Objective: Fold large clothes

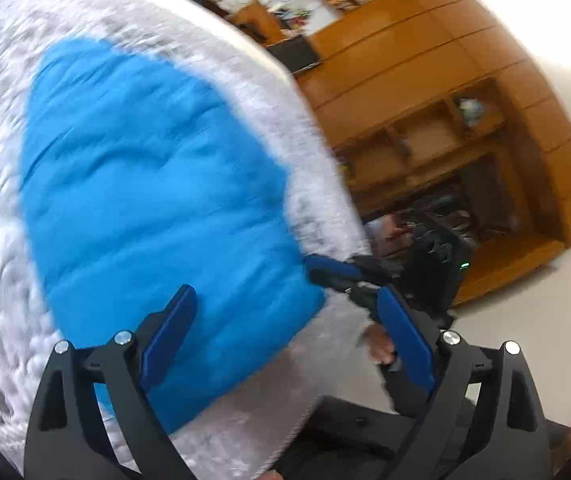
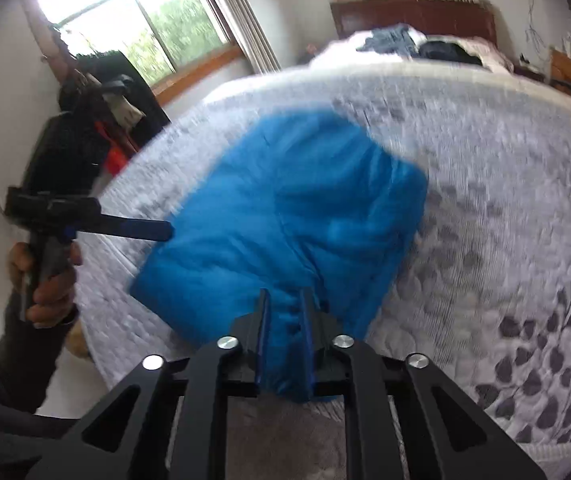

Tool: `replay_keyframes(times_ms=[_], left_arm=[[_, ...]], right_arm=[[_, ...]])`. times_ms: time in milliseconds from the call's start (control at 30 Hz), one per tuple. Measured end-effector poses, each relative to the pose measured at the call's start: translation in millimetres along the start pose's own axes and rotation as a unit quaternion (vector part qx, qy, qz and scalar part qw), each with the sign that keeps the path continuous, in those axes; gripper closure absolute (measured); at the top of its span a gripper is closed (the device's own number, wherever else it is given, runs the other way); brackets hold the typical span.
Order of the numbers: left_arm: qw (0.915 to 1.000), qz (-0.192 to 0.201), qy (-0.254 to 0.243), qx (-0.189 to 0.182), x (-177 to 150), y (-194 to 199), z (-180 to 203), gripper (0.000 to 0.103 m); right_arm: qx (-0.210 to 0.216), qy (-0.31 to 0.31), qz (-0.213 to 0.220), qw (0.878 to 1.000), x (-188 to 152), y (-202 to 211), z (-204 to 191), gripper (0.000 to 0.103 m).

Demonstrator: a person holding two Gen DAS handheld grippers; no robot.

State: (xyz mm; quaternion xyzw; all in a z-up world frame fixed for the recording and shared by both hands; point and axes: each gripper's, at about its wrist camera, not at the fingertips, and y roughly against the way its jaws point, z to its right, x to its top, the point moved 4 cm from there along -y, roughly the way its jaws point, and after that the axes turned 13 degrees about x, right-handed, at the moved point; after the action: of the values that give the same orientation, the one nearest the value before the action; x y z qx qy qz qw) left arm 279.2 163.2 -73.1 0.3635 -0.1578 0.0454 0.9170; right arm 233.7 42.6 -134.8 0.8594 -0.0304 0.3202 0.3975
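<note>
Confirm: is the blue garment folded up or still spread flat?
Folded. The blue garment lies as a compact, puffy bundle on the mattress, one edge clamped in the right gripper.

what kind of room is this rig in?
Most likely a home bedroom. A blue padded garment lies on a bare quilted mattress with a grey leaf print, a dark wooden headboard stands behind it, and orange-brown wooden cabinets with open shelves line one wall.

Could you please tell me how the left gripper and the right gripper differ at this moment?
The left gripper is open, its blue fingers spread wide with nothing between them; the right gripper is shut on the blue garment, pinching a fold at its near edge. The left hovers at the garment's side. Both share black frames, blue fingers, and work over the patterned mattress.
</note>
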Motion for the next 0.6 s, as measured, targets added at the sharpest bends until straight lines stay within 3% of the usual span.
replay_keyframes(times_ms=[133, 267, 333, 433, 600], left_arm=[[0.9993, 0.025, 0.013, -0.025, -1, 10, -3, 0.012], [0.9971, 0.055, 0.000, -0.051, -21, 40, 8, 0.012], [0.9970, 0.063, -0.006, -0.043, -35, 46, 9, 0.011], [0.9986, 0.052, 0.002, -0.002, -43, 28, -5, 0.011], [0.9982, 0.060, -0.003, 0.001, -44, 17, -6, 0.008]], right_arm=[[-0.015, -0.005, -0.004, 1.000, -8, -5, 6, 0.101], [-0.003, 0.002, 0.043, 0.999, -13, 34, -15, 0.096], [-0.007, 0.010, 0.056, 0.998, -16, 40, -23, 0.096], [-0.003, -0.009, 0.036, 0.999, -26, 19, -14, 0.096], [-0.010, -0.024, 0.039, 0.999, -33, 6, -3, 0.099]])
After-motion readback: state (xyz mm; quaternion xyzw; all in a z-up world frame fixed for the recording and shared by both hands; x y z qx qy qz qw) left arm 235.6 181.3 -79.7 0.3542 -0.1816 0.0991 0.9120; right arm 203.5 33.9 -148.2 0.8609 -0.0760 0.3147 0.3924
